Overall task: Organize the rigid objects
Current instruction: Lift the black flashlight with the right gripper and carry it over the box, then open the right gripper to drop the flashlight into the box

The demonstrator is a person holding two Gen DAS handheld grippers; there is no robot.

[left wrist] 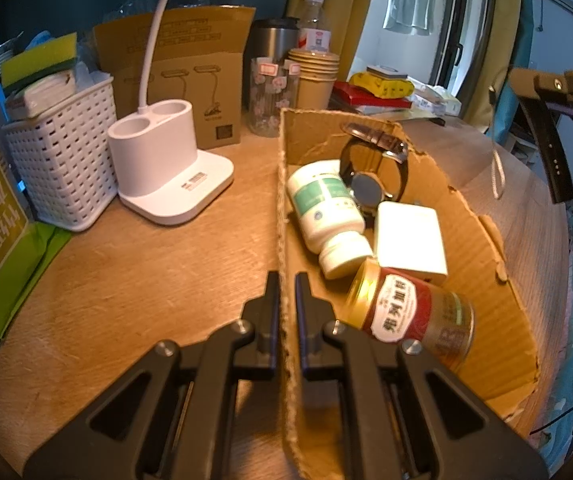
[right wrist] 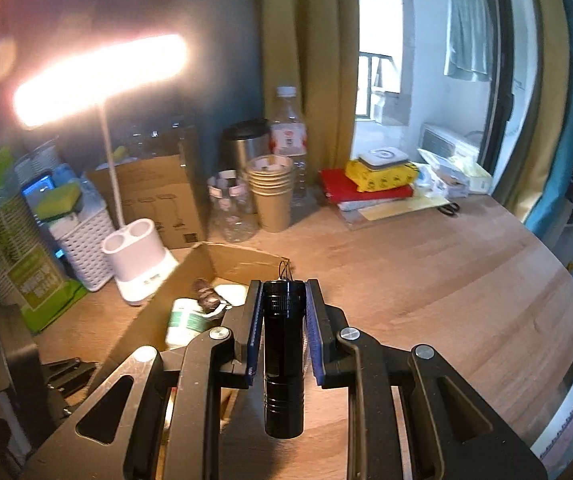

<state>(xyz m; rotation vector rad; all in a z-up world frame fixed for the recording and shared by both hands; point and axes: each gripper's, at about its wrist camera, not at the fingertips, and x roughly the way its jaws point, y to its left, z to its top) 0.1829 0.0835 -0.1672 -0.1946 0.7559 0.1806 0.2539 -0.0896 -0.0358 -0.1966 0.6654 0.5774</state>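
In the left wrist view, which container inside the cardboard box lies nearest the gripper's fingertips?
The red-and-gold can, lying on its side just right of the left gripper. The white pill bottle lies farther back.

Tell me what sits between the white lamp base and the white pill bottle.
Bare wooden desk, then the cardboard box's left wall, in the left wrist view, between lamp base and pill bottle.

We held the left hand-held gripper (left wrist: 287, 312) angled downward, its jaws pinched on the cardboard box wall (left wrist: 286, 240). Our right hand-held gripper (right wrist: 283, 312) also tilted downward, its blue-padded jaws clamped on the sides of a black flashlight (right wrist: 283, 360) lying lengthwise between them.
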